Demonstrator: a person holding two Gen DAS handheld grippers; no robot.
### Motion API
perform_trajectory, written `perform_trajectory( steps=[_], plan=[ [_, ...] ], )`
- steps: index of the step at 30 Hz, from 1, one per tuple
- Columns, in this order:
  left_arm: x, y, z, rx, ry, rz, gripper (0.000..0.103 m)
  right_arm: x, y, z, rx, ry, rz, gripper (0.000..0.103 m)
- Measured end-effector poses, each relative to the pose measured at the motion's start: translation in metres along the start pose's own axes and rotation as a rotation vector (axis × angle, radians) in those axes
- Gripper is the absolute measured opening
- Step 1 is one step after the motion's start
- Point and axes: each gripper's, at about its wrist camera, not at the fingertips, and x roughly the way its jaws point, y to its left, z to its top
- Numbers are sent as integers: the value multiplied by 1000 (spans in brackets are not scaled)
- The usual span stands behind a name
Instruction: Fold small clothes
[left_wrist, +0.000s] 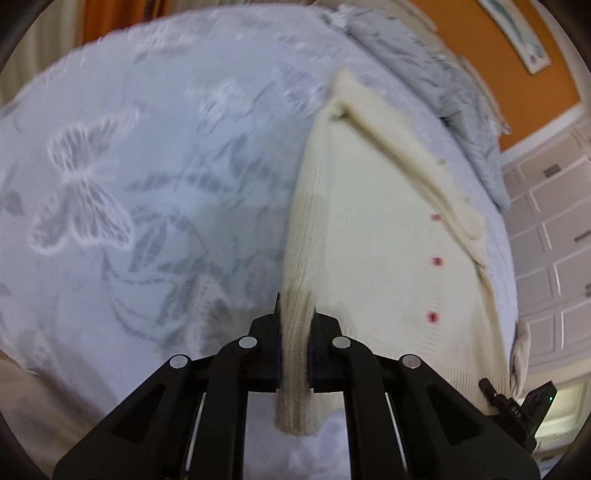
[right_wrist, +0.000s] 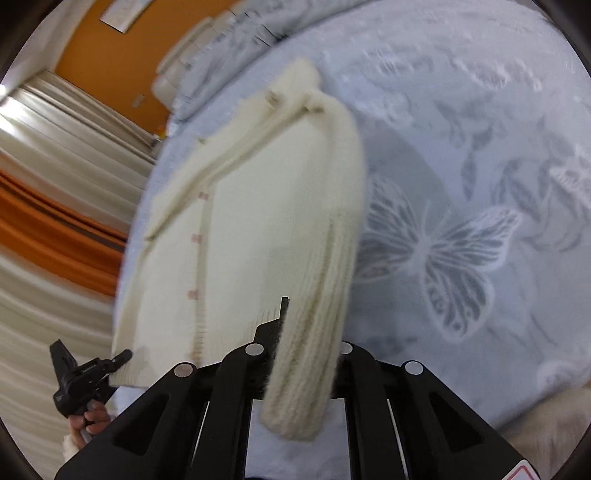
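We are looking at a cream knit cardigan (left_wrist: 373, 236) lying flat on the bedspread (left_wrist: 147, 184), buttons (left_wrist: 437, 261) running down its front. Taking the cardigan as landmark: the grey blanket (left_wrist: 436, 85) is bunching beyond its collar end, the butterfly print (right_wrist: 461, 266) is sitting off to one side, and both grippers are working at its hem end.

The left gripper (left_wrist: 295, 314) is clamping a ribbed strip of knit, probably a sleeve (left_wrist: 295, 369) or side edge, between its closed fingers; the fabric is bunching through the jaws and hanging out behind them. The right gripper (right_wrist: 308, 314) is doing the same on the opposite side, fingers closed on a thick ribbed roll (right_wrist: 314, 350). Each gripper is also showing in the other's view at the cardigan's hem corner, one with a hand (right_wrist: 90, 419) under it.

We are judging the knit as light, soft and stretchy, not fragile and not slippery, since the ribbing is giving the pads plenty to bite. It is going to sag and stretch wherever it is unsupported, so pinching at a ribbed edge or cuff, as here, looks best: thicker there, less likely to pull out of shape. Lifting both sides evenly should be keeping the body from twisting.
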Motion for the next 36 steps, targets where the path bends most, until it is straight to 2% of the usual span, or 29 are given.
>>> perform_trajectory(
  steps=[5,10,13,16,19,21,22,24,25,27,28,29,30,31,32,33,34,36],
  plan=[
    [-54,-16,-23,48,-24,-65,7,-59,20,-16,-69,-47,42,6],
    [-104,-9,-72,83,26,-67,7,-110,17,-58,-148,-2,37,7],
    [-137,-4,-106,113,65,-65,7,-146,19,-85,-286,31,113,7],
    [-176,-3,-132,135,105,-80,7,-194,26,-100,-447,23,205,7],
    [-207,-12,-132,146,78,-115,7,-223,38,-93,-495,-24,270,7],
    [-220,-28,-112,176,21,-125,7,-226,45,-71,-456,-64,330,7],
    [-218,-35,-98,191,1,-136,8,-222,47,-62,-438,-79,348,8],
    [-199,-54,-59,208,-49,-104,8,-197,51,-29,-373,-110,365,8],
    [-189,-60,-48,214,-61,-90,8,-183,50,-15,-337,-120,345,9],
    [-142,-78,-12,219,-79,-15,12,-147,44,14,-250,-136,284,13],
    [-118,-82,1,222,-90,8,14,-123,35,30,-188,-147,227,17],
    [-98,-82,11,208,-92,27,21,-105,30,38,-153,-150,177,21],
    [-73,-81,19,194,-76,39,29,-87,24,44,-128,-166,103,32],
    [-45,-75,27,169,-57,97,40,-78,21,47,-123,-190,46,39],
    [-32,-69,30,143,-66,152,42,-72,18,48,-120,-220,-3,42],
    [-23,-62,32,130,-86,210,42,-71,13,46,-115,-230,-18,50],
    [-21,-58,30,125,-97,233,44,-70,9,44,-108,-236,-25,56],
    [-19,-46,28,121,-96,199,56,-71,2,40,-133,-235,-61,64]
  ],
)
